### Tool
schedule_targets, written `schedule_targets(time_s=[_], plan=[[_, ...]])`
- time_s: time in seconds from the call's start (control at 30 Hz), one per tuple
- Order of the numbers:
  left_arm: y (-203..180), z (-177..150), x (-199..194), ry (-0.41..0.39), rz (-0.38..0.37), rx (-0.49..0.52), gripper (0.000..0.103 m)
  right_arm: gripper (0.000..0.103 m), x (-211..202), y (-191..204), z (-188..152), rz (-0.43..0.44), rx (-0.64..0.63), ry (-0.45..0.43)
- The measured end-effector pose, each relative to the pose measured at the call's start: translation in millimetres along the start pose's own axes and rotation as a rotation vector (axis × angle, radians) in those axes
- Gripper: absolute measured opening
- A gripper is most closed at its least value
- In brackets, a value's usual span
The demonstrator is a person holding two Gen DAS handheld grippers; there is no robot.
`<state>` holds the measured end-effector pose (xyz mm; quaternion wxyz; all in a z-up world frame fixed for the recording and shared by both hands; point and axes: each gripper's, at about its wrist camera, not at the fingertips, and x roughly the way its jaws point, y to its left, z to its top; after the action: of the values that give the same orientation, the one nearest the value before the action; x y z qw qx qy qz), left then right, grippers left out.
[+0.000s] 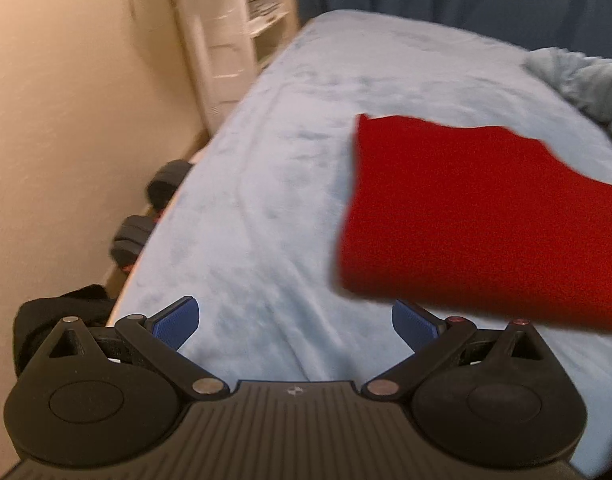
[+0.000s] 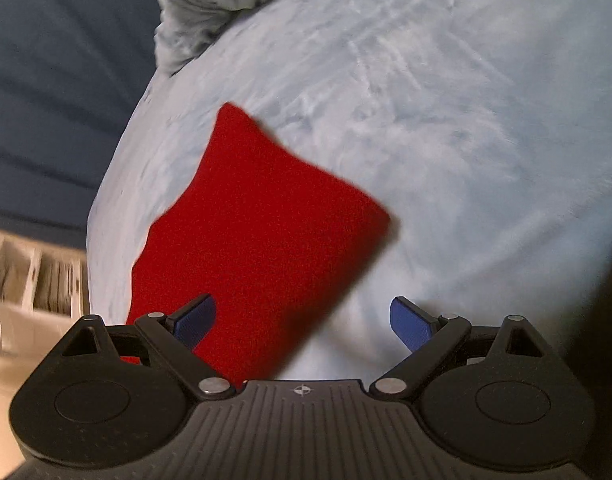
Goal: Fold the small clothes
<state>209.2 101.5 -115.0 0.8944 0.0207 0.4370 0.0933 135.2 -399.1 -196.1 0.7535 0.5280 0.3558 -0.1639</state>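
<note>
The red cloth (image 2: pixel 250 240) lies flat on the light blue bed cover (image 2: pixel 446 140), already a neat rectangle, so this fold looks done to me. Both the left gripper (image 1: pixel 296 326) and the right gripper (image 2: pixel 302 322) hover above it, jaws spread wide, holding nothing.

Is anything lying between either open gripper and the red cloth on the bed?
Nothing visible. The left gripper and the right gripper are both open, with only bare blue blanket between them and the red cloth. The crumpled bedding sits beyond it.
</note>
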Motion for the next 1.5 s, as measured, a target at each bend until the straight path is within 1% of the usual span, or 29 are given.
schedule_targets(time_s=[0.07,0.17,0.23,0.33,0.43,0.57,0.63,0.7,0.77,0.8,0.87,0.9,0.93,1.0,1.07,1.13,1.17,1.2,1.27,1.3,1.37,1.43,1.5], plan=[[5,7,19,0.02,0.025,-0.024,0.103,0.094,20,-5,12,-0.025,0.05,-0.008],[12,15,45,0.044,0.048,-0.058,0.103,0.094,39,-9,24,-0.025,0.105,-0.005],[12,16,59,0.054,0.071,-0.058,0.103,0.094,46,-5,24,-0.019,0.068,-0.022],[10,16,77,0.062,0.1,-0.035,0.103,0.094,53,-2,21,-0.034,0.014,-0.028],[10,12,90,0.078,0.088,-0.039,0.103,0.094,55,-3,23,-0.033,0.02,-0.035],[14,1,103,0.09,0.1,-0.027,0.103,0.095,56,-3,27,-0.046,0.045,-0.067],[20,-1,107,0.096,0.076,-0.057,0.103,0.077,56,-1,26,-0.07,0.044,-0.097],[26,-1,109,0.098,0.058,-0.08,0.103,0.03,56,3,26,-0.113,0.012,-0.114],[28,-1,110,0.095,0.054,-0.091,0.103,0.025,51,5,28,-0.06,0.014,-0.112],[29,0,111,0.094,0.052,-0.098,0.103,0.024,46,10,28,-0.061,-0.004,-0.123],[30,-2,112,0.086,0.051,-0.112,0.103,0.023,42,24,28,-0.088,-0.08,-0.136],[28,-3,112,0.078,0.054,-0.115,0.103,0.023,46,35,28,-0.156,-0.142,-0.137],[26,-2,114,0.074,0.058,-0.113,0.103,0.023,46,35,28,-0.156,-0.142,-0.137],[26,-1,114,0.07,0.055,-0.115,0.103,0.023,55,41,27,-0.233,-0.173,-0.132],[28,0,115,0.078,0.045,-0.128,0.103,0.023,61,54,23,-0.311,-0.246,-0.136],[29,2,116,0.085,0.041,-0.131,0.103,0.022,62,74,15,-0.385,-0.34,-0.153],[29,3,116,0.089,0.04,-0.132,0.103,0.021,60,85,12,-0.408,-0.38,-0.168],[29,4,117,0.094,0.039,-0.134,0.103,0.021,55,101,6,-0.413,-0.437,-0.198],[30,6,116,0.103,0.035,-0.139,0.103,0.02,43,135,-10,-0.394,-0.573,-0.265],[32,7,116,0.108,0.031,-0.145,0.103,0.02,35,159,-24,-0.361,-0.671,-0.308],[36,9,115,0.119,0.013,-0.172,0.103,0.019,24,202,-57,-0.28,-0.854,-0.358],[46,12,111,0.126,-0.02,-0.22,0.103,0.019,15,244,-104,-0.171,-1.035,-0.387],[59,14,109,0.132,-0.049,-0.277,0.103,0.019,13,274,-157,-0.057,-1.208,-0.385]])
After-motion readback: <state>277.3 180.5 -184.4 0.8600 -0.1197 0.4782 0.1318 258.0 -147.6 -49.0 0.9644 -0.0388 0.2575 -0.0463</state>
